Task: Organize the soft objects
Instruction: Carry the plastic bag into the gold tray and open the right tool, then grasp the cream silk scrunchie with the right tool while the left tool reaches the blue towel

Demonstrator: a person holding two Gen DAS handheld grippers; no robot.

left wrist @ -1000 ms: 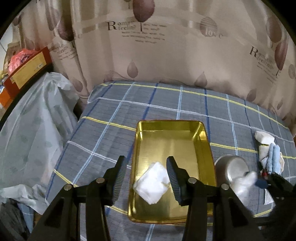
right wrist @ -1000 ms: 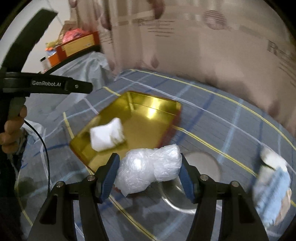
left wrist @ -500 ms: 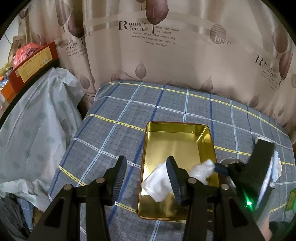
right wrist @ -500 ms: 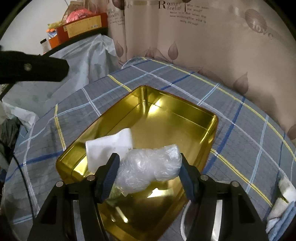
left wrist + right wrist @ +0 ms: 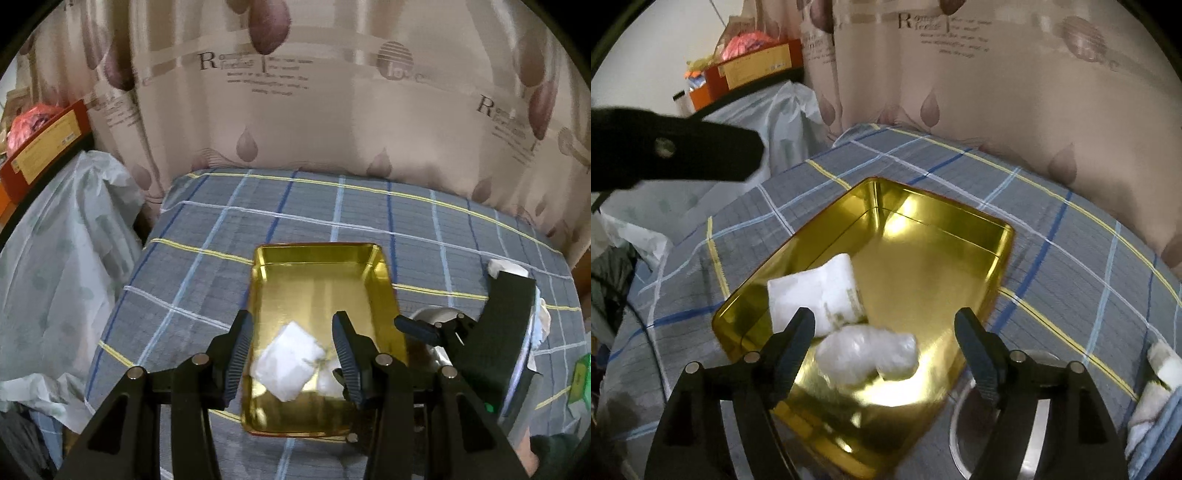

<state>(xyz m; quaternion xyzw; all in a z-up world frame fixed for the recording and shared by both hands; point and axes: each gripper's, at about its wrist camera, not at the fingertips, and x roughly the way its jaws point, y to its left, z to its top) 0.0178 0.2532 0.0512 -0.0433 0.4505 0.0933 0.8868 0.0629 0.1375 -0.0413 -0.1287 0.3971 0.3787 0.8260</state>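
plastic bundle (image 5: 867,353) motion-blurred, metal bowl (image 5: 1032,421) partly hidden behind right gripper (image 5: 884,341)

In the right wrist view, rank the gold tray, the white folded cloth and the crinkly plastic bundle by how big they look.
1. gold tray, clearly largest.
2 and 3. white folded cloth and crinkly plastic bundle look alike; the bundle lies nearer the camera, so no ranking.

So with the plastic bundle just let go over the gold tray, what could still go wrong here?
The right hand-held gripper has just been opening; the crinkled plastic bundle sits loose between its jaws, so withdrawing might snag it. It lies against the white folded cloth in the gold tray, and could nudge it.
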